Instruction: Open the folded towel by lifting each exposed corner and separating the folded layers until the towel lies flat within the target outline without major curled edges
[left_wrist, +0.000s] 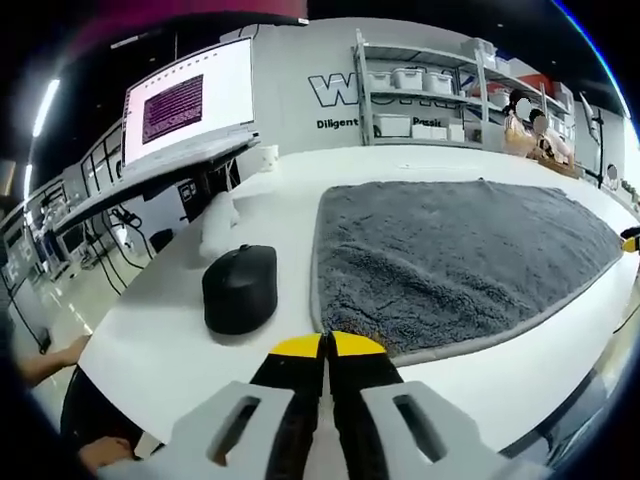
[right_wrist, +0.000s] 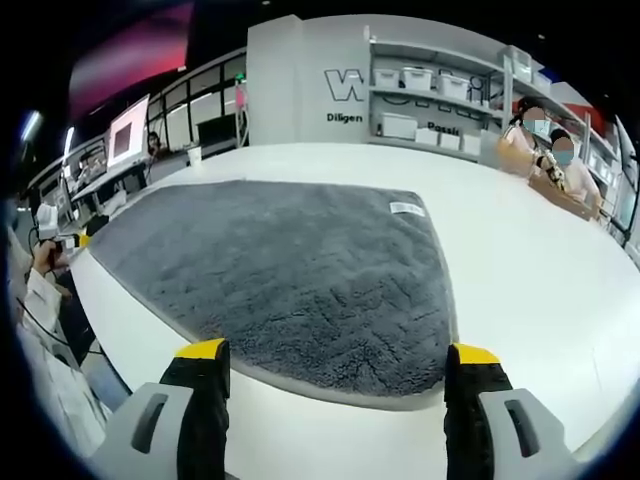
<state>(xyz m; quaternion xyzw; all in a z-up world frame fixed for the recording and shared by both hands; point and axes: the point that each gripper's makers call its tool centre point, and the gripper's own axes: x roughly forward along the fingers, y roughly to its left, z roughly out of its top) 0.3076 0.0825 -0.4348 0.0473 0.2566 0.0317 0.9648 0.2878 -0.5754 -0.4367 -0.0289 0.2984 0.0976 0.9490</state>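
Observation:
A grey fluffy towel (left_wrist: 450, 255) lies spread out flat on the white table (left_wrist: 160, 350), its pale hem running around the edges. My left gripper (left_wrist: 328, 345) is shut, its yellow tips pressed together right at the towel's near corner; nothing shows between them. The same towel (right_wrist: 290, 270) stretches ahead in the right gripper view, with a small white label (right_wrist: 407, 208) near its far right corner. My right gripper (right_wrist: 335, 355) stands open, one jaw on each side of the towel's near edge. A yellow tip of the right gripper (left_wrist: 630, 240) peeks in beside the towel's far side.
A black computer mouse (left_wrist: 240, 290) sits on the table just left of the towel. A monitor (left_wrist: 190, 105) stands at the back left, with shelves of white bins (left_wrist: 420, 80) behind. Two people (right_wrist: 545, 140) sit at the table's far right. A person's hand (right_wrist: 45, 262) is at the left edge.

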